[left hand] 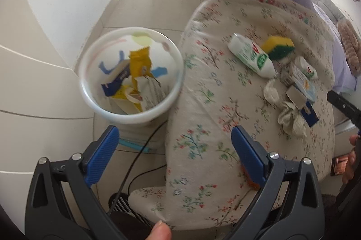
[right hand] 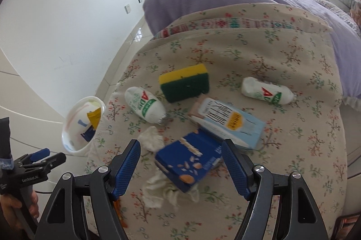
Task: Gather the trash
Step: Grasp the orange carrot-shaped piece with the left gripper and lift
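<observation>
Trash lies scattered on the floral-covered bench (right hand: 282,59): a blue box (right hand: 189,161), a pale blue carton (right hand: 227,122), two white AD bottles (right hand: 145,104) (right hand: 266,91), crumpled tissues (right hand: 151,138) and a sponge (right hand: 183,82). The white bin (left hand: 130,73) stands on the floor just beside the bench edge, probably for short drops; it already holds yellow and blue packets. The right gripper (right hand: 180,161) is spread wide around the blue box, apparently lining up a grasp. The left gripper (left hand: 173,149) hangs wide and empty between bin and bench. Its body reads "GenRobot.AI".

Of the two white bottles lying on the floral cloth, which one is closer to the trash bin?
The bottle left of the sponge, nearest the bin. The other bottle lies to the sponge's right.
</observation>
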A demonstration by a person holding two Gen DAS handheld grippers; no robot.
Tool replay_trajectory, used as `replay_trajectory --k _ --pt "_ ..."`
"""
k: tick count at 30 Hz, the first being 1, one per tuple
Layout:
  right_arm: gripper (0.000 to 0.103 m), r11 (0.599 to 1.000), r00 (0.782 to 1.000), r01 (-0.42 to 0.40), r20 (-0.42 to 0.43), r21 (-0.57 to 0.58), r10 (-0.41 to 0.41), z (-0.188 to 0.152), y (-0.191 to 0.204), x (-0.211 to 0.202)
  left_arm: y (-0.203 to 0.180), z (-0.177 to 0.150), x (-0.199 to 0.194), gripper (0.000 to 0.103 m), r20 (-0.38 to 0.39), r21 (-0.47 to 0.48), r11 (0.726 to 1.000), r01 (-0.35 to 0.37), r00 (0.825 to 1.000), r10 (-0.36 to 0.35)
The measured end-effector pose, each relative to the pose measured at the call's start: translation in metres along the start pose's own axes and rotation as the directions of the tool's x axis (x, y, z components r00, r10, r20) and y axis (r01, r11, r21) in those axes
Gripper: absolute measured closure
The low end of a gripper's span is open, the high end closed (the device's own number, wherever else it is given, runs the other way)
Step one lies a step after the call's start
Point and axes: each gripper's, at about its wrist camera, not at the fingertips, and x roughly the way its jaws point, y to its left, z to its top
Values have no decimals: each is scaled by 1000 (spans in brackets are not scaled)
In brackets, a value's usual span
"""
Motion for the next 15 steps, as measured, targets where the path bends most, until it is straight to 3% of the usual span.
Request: replay_trajectory --k 4,8,15 --pt "27 1000 1000 17 -16 8 -17 -7 -15 -6 -20 -14 9 4 -53 35 999 30 998 -28" --pt "27 999 998 38 -41 22 -37 -14 -27 -9 -32 -26 17 6 -100 6 997 80 992 -79" --pt "27 998 997 43 -63 38 -41 -20 -38 -13 -56 -45 29 36 -197 -32 980 196 960 -198"
